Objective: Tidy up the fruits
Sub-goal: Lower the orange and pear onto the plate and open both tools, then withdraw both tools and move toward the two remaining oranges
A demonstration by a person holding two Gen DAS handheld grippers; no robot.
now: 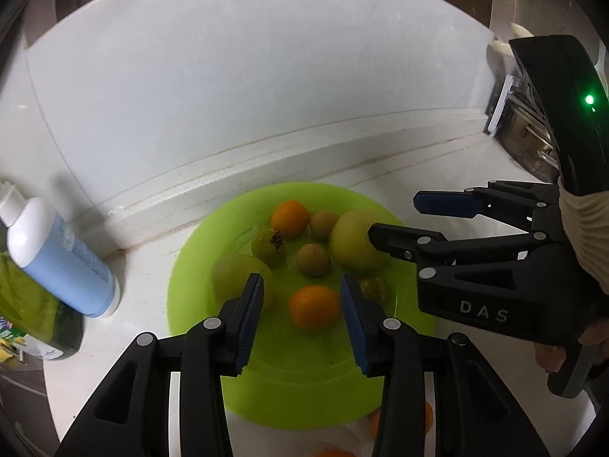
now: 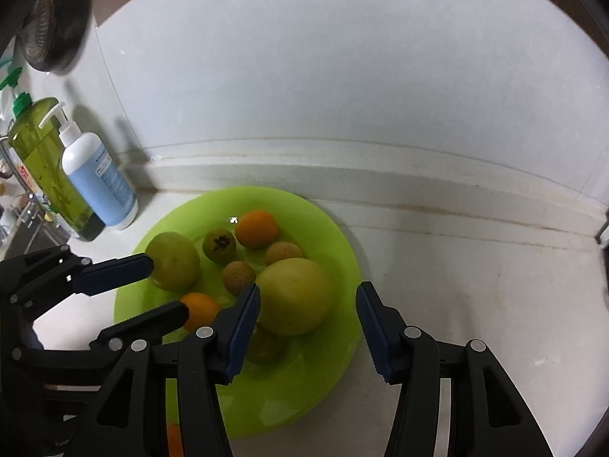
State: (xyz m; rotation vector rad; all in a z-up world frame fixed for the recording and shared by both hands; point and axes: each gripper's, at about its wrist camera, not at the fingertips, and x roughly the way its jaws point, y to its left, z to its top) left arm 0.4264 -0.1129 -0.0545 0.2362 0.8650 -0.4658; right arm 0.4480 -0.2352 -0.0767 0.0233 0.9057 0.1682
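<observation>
While both pairs of tongs hang over the round lime-green plastic plate [image 1: 213,381], the relation that matters is how each fruit lies from the blue pads above it.

Farthest left of the left tongs [image 1: 300,318], the tall green bottle [image 2: 45,167] and the white-and-blue pump bottle [image 1: 61,255] stand on the surface by the wall, well clear of the plate. A pale green round fruit [image 1: 232,278] sits at the plate's left side, just beyond the left pad. Directly ahead of the left tongs, between the two pads as that view shows it, lies the near small round orange citrus [image 1: 314,307]. The jaws stand part open, with a gap on either side of the fruit, gripping nothing. Being round, it has no long axis to line up with. Whether the pads are level with it or above it I cannot tell.

Beyond it lie a small green fruit with a dark calyx [image 1: 268,248], two small brown rough-skinned fruits [image 1: 313,259] and a second orange citrus [image 1: 290,218]. Another small greenish fruit [image 1: 375,287] lies just right of the right pad.

Further right, the right tongs [image 2: 308,333] are also part open and empty. The large yellow-green round fruit [image 2: 295,297] lies ahead and toward their left pad, off centre in the gap. So the left hand is nearer the orange, the right hand nearer the large fruit.

The white surface [image 2: 475,285] to the right of the plate is bare, meeting a pale wall [image 2: 342,76] behind.
</observation>
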